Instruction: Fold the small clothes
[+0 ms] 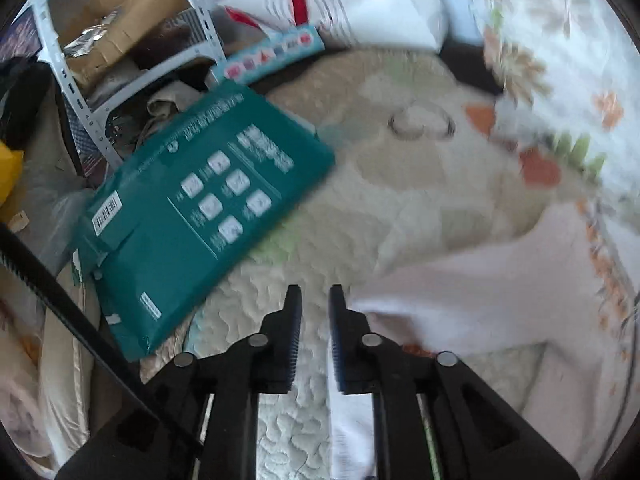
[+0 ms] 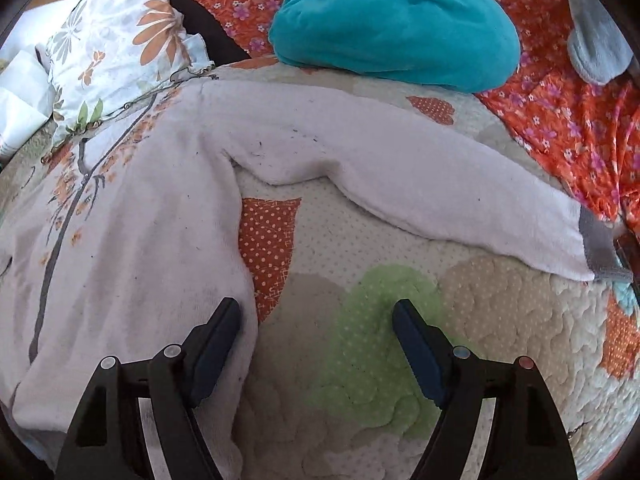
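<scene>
1. The small white fleece garment with long sleeves and a grey cuff [image 2: 168, 208] lay spread flat on the quilted patchwork bedcover [image 2: 360, 340], and its one sleeve reached far to the right, up to the orange flowered cloth [image 2: 568, 120].
2. No fold was visible in it yet, so I judged that the folding was only at its beginning and almost all of the work was left.
3. The right gripper [image 2: 316, 312] hovered low with its jaws wide apart and holding nothing; one finger was over the lower edge of the garment's body, the other over the bare bedcover.
4. The left gripper [image 1: 315, 300] had its jaws nearly together with only a narrow gap. Nothing was seen between them, and the white garment lay just beside its right finger.
5. A teal fleece bundle [image 2: 392, 20] waited further back, probably also to be folded.
6. A green flat package [image 1: 208, 200] lay at the left, apart from the clothes.
</scene>
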`<control>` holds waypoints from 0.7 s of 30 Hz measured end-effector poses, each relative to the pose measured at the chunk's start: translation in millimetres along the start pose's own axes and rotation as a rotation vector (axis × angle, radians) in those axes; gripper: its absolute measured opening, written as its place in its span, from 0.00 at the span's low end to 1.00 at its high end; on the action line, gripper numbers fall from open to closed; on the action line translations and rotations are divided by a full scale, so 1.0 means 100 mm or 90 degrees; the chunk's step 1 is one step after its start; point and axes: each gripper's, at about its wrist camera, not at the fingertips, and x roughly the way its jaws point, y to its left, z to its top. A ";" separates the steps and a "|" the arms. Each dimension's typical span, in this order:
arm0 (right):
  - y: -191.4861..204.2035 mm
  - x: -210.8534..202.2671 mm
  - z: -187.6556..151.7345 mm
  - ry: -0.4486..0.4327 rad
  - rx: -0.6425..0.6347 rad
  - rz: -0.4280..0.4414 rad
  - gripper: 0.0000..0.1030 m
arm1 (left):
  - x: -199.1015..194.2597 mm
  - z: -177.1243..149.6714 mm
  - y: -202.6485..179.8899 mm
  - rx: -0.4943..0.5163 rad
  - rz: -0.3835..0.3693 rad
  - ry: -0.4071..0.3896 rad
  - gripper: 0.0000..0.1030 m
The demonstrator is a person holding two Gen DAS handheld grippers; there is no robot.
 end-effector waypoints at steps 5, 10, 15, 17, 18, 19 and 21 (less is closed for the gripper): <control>-0.02 0.06 0.01 0.000 0.010 0.004 0.86 | -0.48 -0.24 -0.20 0.019 -0.088 -0.056 0.59; 0.00 0.07 0.00 -0.003 0.008 0.000 0.88 | -0.85 -0.70 -0.93 0.109 -0.197 -0.055 0.68; 0.07 -0.05 -0.04 -0.027 -0.010 -0.021 0.88 | -0.94 -1.32 -1.68 0.190 -0.266 -0.012 0.68; 0.14 -0.15 -0.06 -0.060 -0.031 -0.035 0.88 | -0.92 -1.53 -1.87 0.220 -0.271 0.001 0.68; 0.19 -0.21 -0.08 -0.082 -0.045 -0.040 0.88 | -0.91 -1.63 -1.95 0.233 -0.271 0.007 0.68; 0.26 -0.27 -0.11 -0.103 -0.063 -0.045 0.87 | -0.89 -1.73 -2.03 0.245 -0.268 0.013 0.68; 0.37 -0.32 -0.16 -0.123 -0.096 -0.037 0.85 | -0.84 -1.87 -2.09 0.253 -0.266 0.035 0.68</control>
